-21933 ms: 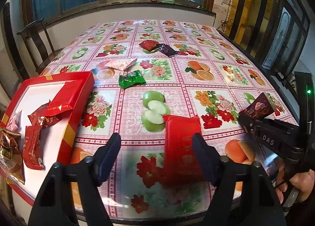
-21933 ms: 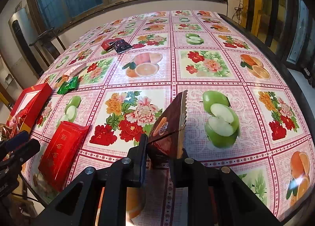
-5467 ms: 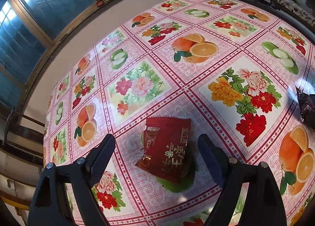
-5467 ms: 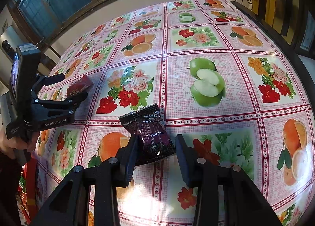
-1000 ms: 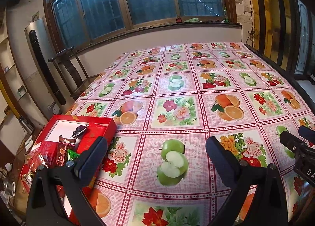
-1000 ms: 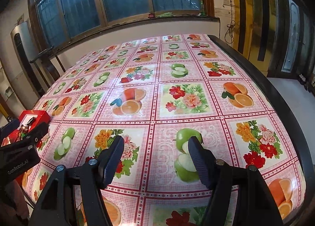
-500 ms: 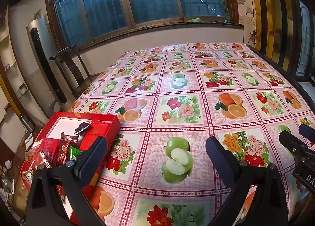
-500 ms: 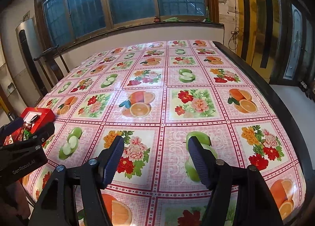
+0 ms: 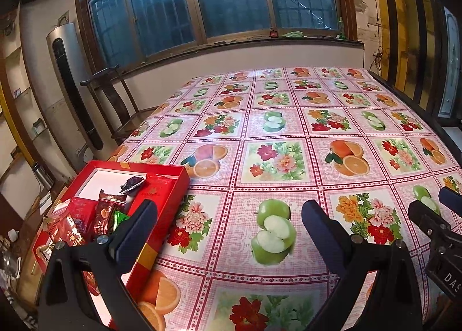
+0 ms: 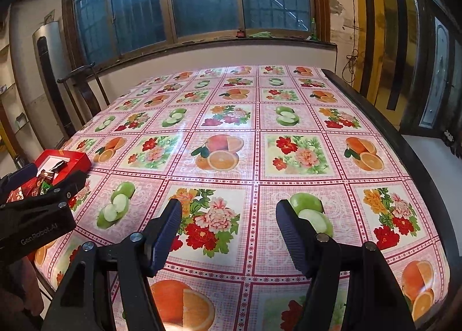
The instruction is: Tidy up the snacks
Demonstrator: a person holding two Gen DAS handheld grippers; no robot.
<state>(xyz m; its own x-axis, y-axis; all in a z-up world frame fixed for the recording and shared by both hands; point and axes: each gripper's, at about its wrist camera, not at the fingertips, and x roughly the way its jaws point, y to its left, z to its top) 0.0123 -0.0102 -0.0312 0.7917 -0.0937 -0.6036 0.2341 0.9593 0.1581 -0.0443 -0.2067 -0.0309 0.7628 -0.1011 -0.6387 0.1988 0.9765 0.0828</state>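
Note:
A red box (image 9: 170, 183) sits at the table's near left corner, also visible as the red box (image 10: 78, 162) in the right wrist view. Inside lie several snack packets: red ones (image 9: 73, 224), a brown one (image 9: 106, 209), a green one (image 9: 119, 220) and a dark one (image 9: 132, 182). My left gripper (image 9: 228, 221) hovers open over a printed apple just right of the box, nothing between its fingers. My right gripper (image 10: 228, 221) is open and empty above the cloth further right; it shows as the right gripper (image 9: 433, 209) at the edge of the left wrist view.
The table (image 10: 288, 129) carries a pink fruit-and-flower oilcloth with no loose packets on it. A dark wooden chair (image 9: 115, 106) stands at the far left side. The table's dark edge (image 10: 389, 134) runs along the right. Windows and a wall lie behind.
Both views have tilted up slightly, showing more of the window and far table. The red box shows a little further into the left wrist view. Both grippers stay open.

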